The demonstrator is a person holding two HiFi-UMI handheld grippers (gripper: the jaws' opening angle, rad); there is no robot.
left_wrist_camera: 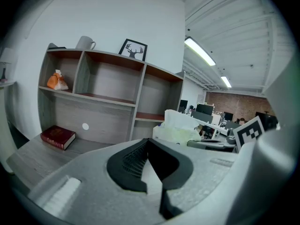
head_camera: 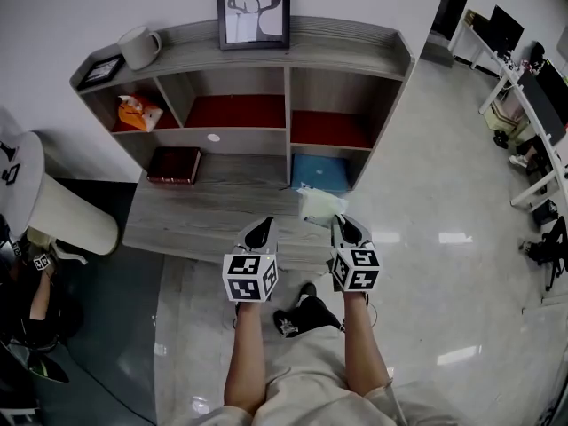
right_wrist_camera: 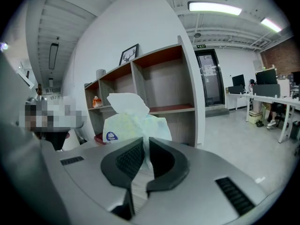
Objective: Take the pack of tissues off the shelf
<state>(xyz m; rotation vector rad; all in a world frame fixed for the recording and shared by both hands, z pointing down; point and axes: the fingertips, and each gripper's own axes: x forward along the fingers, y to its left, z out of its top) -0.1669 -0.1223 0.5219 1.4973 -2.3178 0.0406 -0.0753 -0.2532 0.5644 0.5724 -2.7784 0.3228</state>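
My right claw (right_wrist_camera: 143,165) pinches the pack of tissues (right_wrist_camera: 129,121) by a thin edge, so I'd draw it slowly nearward off the shelf (right_wrist_camera: 173,109). My left claw (left_wrist_camera: 150,168) is closed and empty.

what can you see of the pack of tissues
The pack of tissues is a soft bundle in crinkly plastic wrap, pale white with a yellowish tint and a round blue logo low on one side. A white tissue sticks up from its top. The right gripper is shut on its near edge, holding it up in front of the shelf unit.
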